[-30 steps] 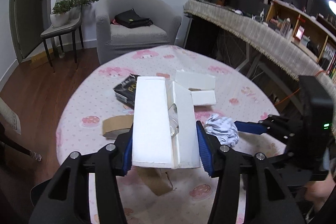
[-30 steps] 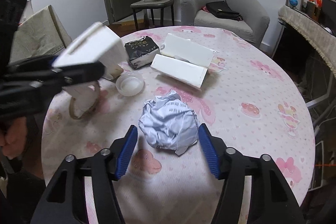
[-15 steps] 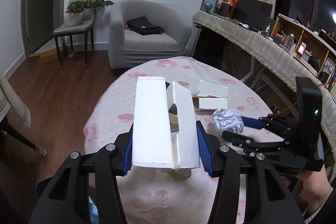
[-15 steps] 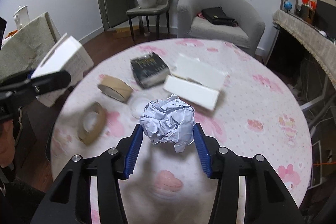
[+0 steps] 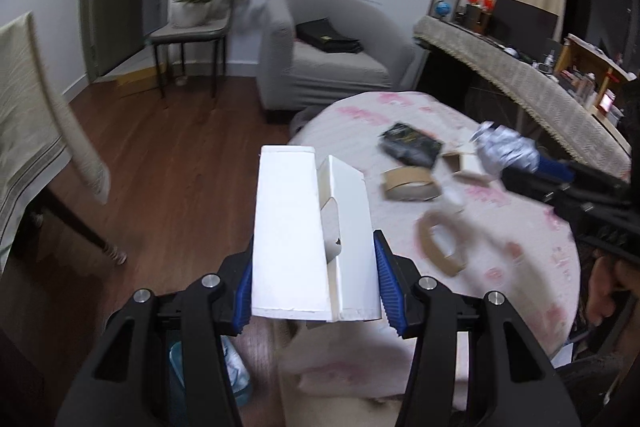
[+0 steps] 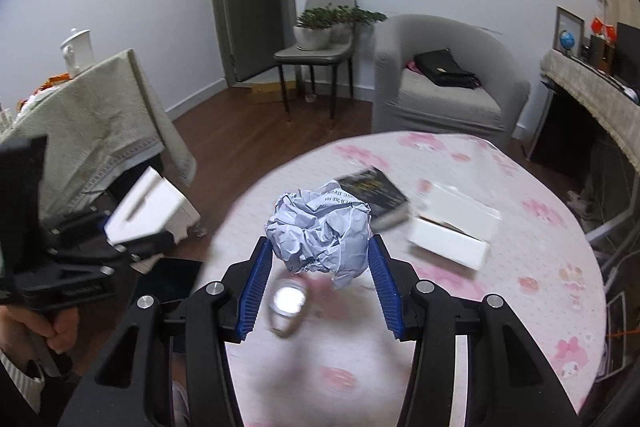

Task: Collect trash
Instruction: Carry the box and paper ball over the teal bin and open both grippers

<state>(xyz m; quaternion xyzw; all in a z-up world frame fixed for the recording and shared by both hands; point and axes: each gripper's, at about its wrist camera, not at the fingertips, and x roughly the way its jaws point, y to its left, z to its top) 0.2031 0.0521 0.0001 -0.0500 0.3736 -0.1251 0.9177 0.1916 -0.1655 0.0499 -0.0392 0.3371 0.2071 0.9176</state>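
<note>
My left gripper (image 5: pixel 314 283) is shut on a white cardboard box (image 5: pixel 308 235) and holds it off the left edge of the round table (image 5: pixel 520 227), over the wooden floor. It shows at the left of the right wrist view (image 6: pixel 152 207). My right gripper (image 6: pixel 318 283) is shut on a crumpled paper ball (image 6: pixel 320 227) and holds it above the table (image 6: pixel 440 307). The ball also shows in the left wrist view (image 5: pixel 504 149). A black box (image 6: pixel 374 193), an open white box (image 6: pixel 452 231) and two tape rolls (image 5: pixel 408 183) (image 5: pixel 440 241) lie on the table.
A small clear dish (image 6: pixel 286 301) sits on the table below the paper ball. A grey armchair (image 6: pixel 444 79) with a black bag, a chair with a plant (image 6: pixel 316 43) and a cloth-covered table (image 6: pixel 88 123) stand around. A dark object (image 6: pixel 168 279) lies on the floor.
Both grippers have swung left and lifted with their loads. The white box has gone from above the table to beyond its left edge. The paper ball has risen higher off the table.
</note>
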